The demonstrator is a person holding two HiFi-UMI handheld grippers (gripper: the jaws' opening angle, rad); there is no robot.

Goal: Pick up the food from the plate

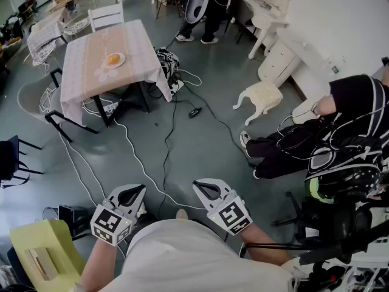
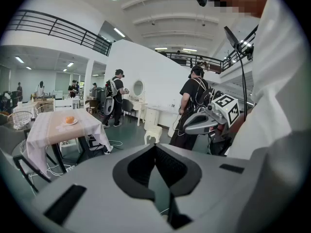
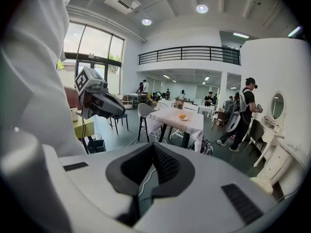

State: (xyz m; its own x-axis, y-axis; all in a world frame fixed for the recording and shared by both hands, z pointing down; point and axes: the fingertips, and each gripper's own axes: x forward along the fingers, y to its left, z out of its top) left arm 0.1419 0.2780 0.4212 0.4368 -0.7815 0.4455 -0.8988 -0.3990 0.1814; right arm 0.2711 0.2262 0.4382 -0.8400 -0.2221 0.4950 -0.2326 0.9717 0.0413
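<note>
Grey floor [image 1: 200, 145] fills most of the head view, a wide hall floor on which we stand well away from the table [image 1: 140, 41]. That table sits at the upper left, draped in a pale checked cloth [image 1: 76, 84], with a white chair [image 1: 106, 16] just behind it. At the right edge is a person [image 1: 346, 120] in black, strung with wires, and near them is a small white stool [image 1: 261, 96]. Black and white cables [image 1: 167, 126] trail from under the table across the floor toward our feet. We hold both tools low in front of us, apart from each other and angled down. Our left gripper [image 1: 138, 192] has its jaws pressed fully together with nothing between them; its own view shows only the dark pads meeting. Our right gripper [image 1: 200, 187] is the same, its jaws closed tight and empty. Near the middle of the table rests a white plate [image 1: 121, 60], and the food [image 1: 113, 58], a round orange-yellow piece, lies on it, far from both grippers.
</note>
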